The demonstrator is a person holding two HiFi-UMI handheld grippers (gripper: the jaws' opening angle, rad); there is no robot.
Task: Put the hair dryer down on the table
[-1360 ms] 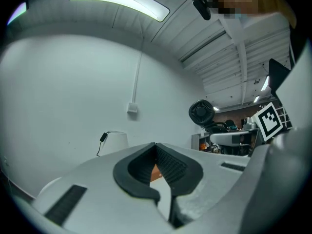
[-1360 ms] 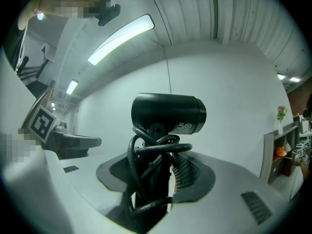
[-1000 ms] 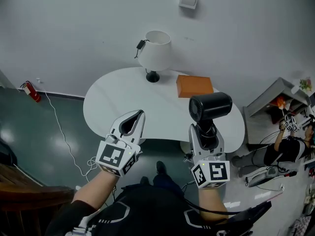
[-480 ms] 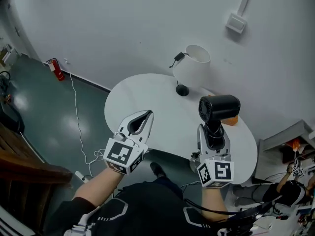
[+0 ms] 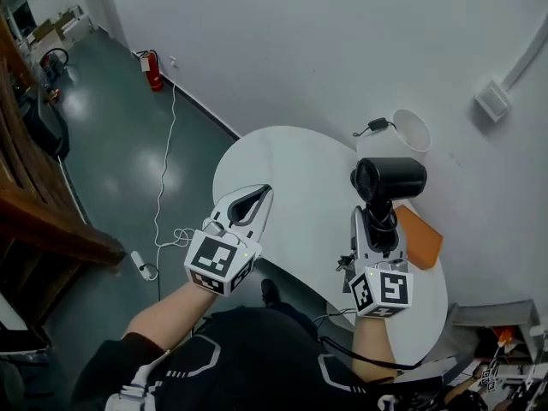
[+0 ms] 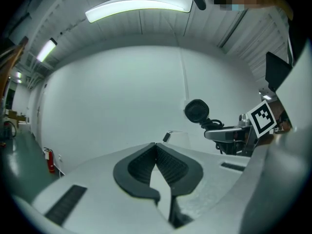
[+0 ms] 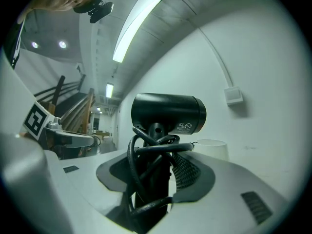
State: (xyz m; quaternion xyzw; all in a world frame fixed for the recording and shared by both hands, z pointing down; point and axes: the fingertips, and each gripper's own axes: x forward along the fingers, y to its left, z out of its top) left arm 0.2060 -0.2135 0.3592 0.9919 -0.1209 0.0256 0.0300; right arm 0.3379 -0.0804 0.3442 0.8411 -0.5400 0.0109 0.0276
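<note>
The right claw (image 5: 375, 219) pinches the upright dryer (image 5: 390, 178) by its handle over the desk's (image 5: 287, 157) near edge. The left claw (image 5: 259, 193) is pressed together, empty.

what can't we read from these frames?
- Hair dryer handle: right gripper view, buried under its wound cord and the jaws.
- Dryer label print: right gripper view, too small.
- Orange box: head view, partly behind right gripper.
- Lamp base: head view, behind the dryer.

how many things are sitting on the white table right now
2. A white-shaded table lamp stands at the far edge of the round white table; a flat orange box lies beside the right gripper. The held black hair dryer may hide more.
</note>
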